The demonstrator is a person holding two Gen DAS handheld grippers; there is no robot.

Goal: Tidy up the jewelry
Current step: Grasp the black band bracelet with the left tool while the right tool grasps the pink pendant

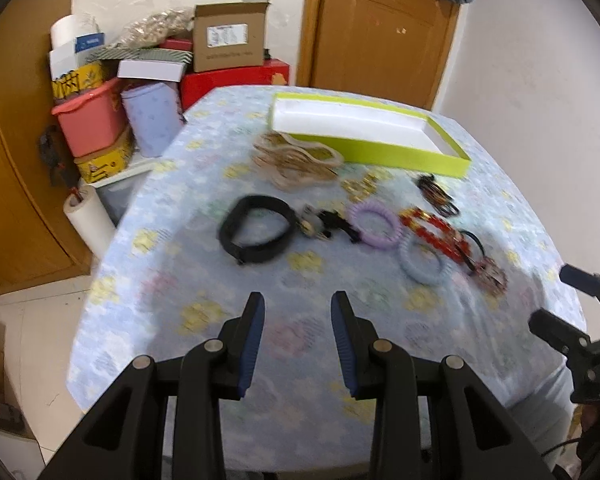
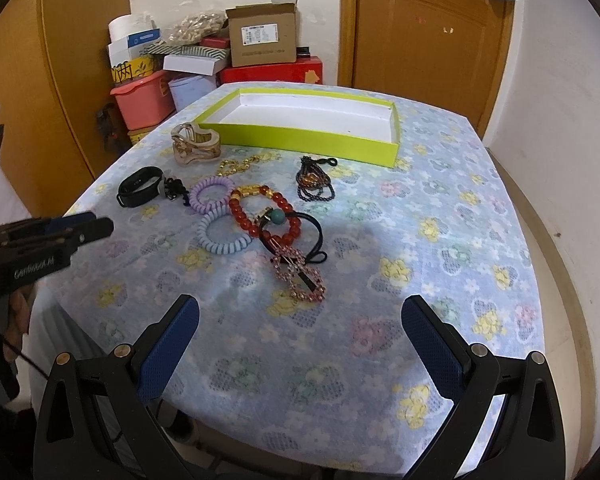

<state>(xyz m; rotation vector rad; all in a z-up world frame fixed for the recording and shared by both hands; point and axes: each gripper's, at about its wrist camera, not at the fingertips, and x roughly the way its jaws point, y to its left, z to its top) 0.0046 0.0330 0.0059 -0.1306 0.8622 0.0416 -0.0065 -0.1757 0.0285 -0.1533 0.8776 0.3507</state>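
A lime-green tray (image 2: 308, 141) (image 1: 400, 155) with a bare white inside stands at the far side of the table. In front of it lie a beige hair claw (image 2: 194, 145), a black band (image 2: 140, 186) (image 1: 256, 234), a purple coil tie (image 2: 212, 195), a blue coil tie (image 2: 224, 234), a red bead bracelet (image 2: 260, 212), a pink rhinestone clip (image 2: 300, 274), a dark bead necklace (image 2: 315, 182) and a gold chain (image 2: 240, 166). My left gripper (image 1: 298, 308) is open and empty, short of the black band. My right gripper (image 2: 300, 316) is wide open and empty, just short of the pink clip.
The table has a blue flowered cloth (image 2: 440, 240). Boxes, a pink bin (image 2: 144, 98) and paper rolls are stacked beyond its far left corner. A wooden door (image 2: 428, 24) stands behind. The left gripper also shows at the left edge of the right wrist view (image 2: 88, 226).
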